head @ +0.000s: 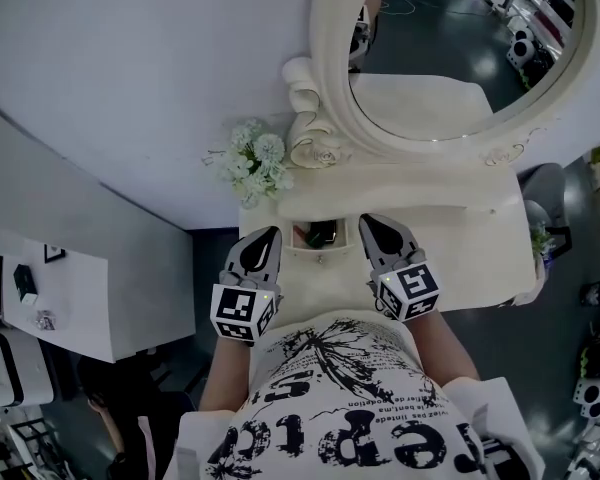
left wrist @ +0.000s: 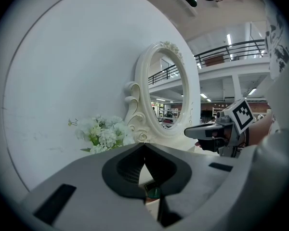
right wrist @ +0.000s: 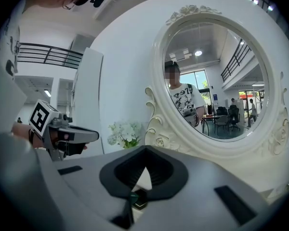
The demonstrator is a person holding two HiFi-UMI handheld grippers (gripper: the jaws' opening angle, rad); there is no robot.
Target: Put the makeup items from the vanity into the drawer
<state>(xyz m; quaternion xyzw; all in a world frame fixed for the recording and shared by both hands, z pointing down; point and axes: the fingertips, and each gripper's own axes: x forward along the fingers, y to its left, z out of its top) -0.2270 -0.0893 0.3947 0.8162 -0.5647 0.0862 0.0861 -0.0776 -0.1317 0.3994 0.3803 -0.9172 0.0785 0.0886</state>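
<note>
Flowers [head: 252,160] stand at ten o'clock on the vanity [head: 460,218]. Nearer, the left gripper [head: 269,235] hovers closed, empty. At twelve o'clock, makeup items [head: 321,233] lie in the open drawer [head: 320,257]. The right gripper [head: 369,222] hovers closed, empty.

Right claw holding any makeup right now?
No, the right claw has its jaws shut tip to tip with nothing gripped between them.
</note>
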